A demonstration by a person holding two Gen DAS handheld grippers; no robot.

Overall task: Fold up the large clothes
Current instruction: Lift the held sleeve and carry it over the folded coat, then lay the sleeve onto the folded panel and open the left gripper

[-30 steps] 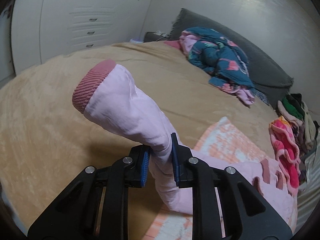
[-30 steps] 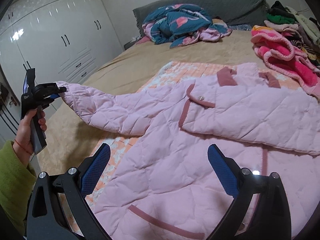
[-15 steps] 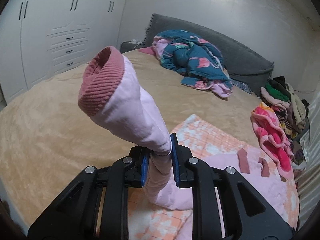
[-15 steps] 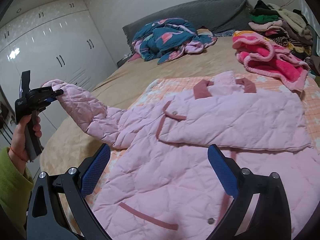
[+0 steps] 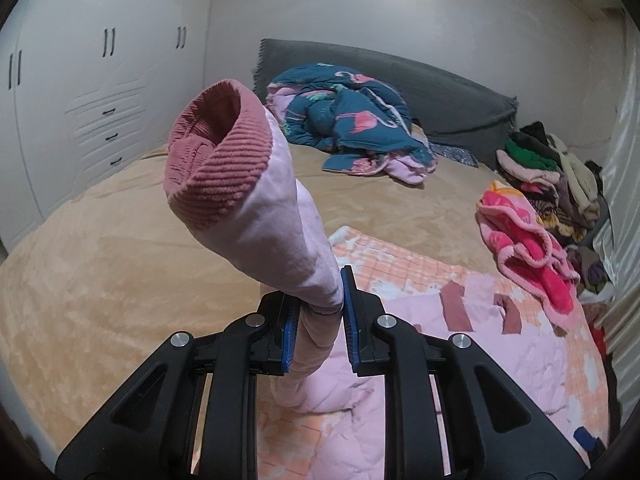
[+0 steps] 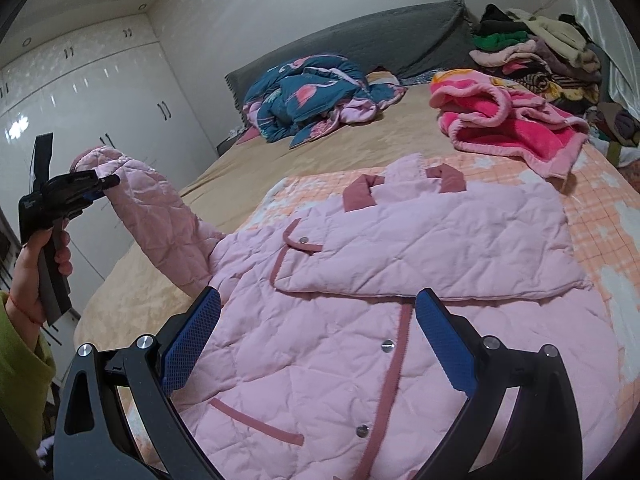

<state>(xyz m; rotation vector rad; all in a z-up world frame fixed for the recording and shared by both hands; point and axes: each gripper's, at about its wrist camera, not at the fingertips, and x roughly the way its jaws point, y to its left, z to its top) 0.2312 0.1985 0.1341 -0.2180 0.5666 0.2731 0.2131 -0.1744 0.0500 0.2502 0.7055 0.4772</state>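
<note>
A pink quilted jacket (image 6: 360,340) with dusty-rose trim lies front up on the bed; its right sleeve is folded across the chest (image 6: 440,248). My left gripper (image 5: 316,320) is shut on the other sleeve (image 5: 280,216) just below its ribbed rose cuff (image 5: 216,160) and holds it raised above the bed. In the right wrist view the left gripper (image 6: 106,182) holds that sleeve (image 6: 160,224) up at the left. My right gripper (image 6: 316,336) is open and empty, hovering over the jacket's lower front.
The jacket rests on an orange-and-white checked blanket (image 6: 600,220) over a tan bedspread (image 5: 100,280). A teal flamingo quilt (image 6: 312,92), a bright pink fleece garment (image 6: 512,124) and a stack of clothes (image 6: 540,48) lie near the grey headboard (image 5: 440,92). White wardrobes (image 5: 80,100) stand left.
My left gripper has lifted the sleeve higher and swung it toward the jacket body; the cuff now points upward. My right gripper has stayed open and moved in over the jacket's front.
</note>
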